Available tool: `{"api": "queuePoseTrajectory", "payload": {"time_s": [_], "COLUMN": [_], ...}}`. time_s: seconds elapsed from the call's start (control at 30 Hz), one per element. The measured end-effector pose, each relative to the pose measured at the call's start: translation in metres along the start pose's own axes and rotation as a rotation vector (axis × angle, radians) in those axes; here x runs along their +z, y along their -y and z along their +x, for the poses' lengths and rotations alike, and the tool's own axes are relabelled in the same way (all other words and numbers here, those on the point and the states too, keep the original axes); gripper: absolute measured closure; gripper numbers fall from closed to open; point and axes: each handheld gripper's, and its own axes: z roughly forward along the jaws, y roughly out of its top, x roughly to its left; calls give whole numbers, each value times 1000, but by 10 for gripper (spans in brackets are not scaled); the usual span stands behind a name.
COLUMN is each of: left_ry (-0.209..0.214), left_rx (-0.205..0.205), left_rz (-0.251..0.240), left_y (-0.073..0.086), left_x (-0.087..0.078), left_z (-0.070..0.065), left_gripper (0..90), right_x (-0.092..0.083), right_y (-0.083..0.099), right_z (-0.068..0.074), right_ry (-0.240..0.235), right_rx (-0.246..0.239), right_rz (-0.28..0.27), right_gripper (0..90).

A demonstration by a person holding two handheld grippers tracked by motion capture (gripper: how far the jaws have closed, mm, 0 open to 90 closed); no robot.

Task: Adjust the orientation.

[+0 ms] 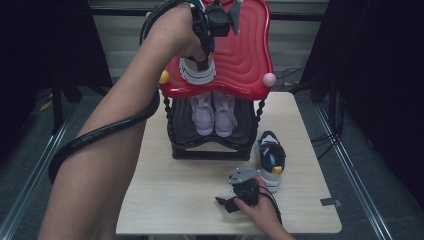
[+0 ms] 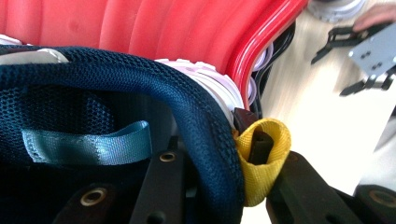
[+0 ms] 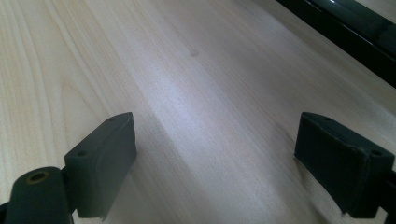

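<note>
The left claw (image 1: 200,59) grips a sneaker (image 1: 197,70) by its heel on the red shelf (image 1: 245,55). Below the shelf, the right claw (image 1: 226,202) rests open on the surface (image 1: 180,190).

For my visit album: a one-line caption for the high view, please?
Left tool grips a navy sneaker on the red shelf.

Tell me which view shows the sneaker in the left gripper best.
The left gripper view: the navy sneaker sits up close, its collar and yellow heel loop clamped by the left gripper. The high view shows just its white sole on the red shelf. The right gripper view shows bare table.
</note>
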Motion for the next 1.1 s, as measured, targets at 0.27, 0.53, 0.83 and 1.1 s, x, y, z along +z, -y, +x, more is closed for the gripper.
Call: {"api": "queuePoseTrajectory", "payload": {"time_s": [0.27, 0.53, 0.83, 1.1], "left_ry": [-20, -18, -18, -20], "left_rx": [26, -27, -105, -179], "left_rz": [17, 2, -34, -42], "left_y": [7, 14, 20, 22], "left_x": [-1, 2, 1, -1], "left_z": [6, 6, 6, 8], "left_gripper": [738, 708, 624, 548], "right_x": [0, 0, 0, 0], "right_y": [0, 0, 0, 0], "right_z": [0, 0, 0, 0], "right_ry": [0, 0, 0, 0], "right_rx": [0, 0, 0, 0], "right_rz": [0, 0, 0, 0], "right_gripper": [121, 121, 121, 121]}}
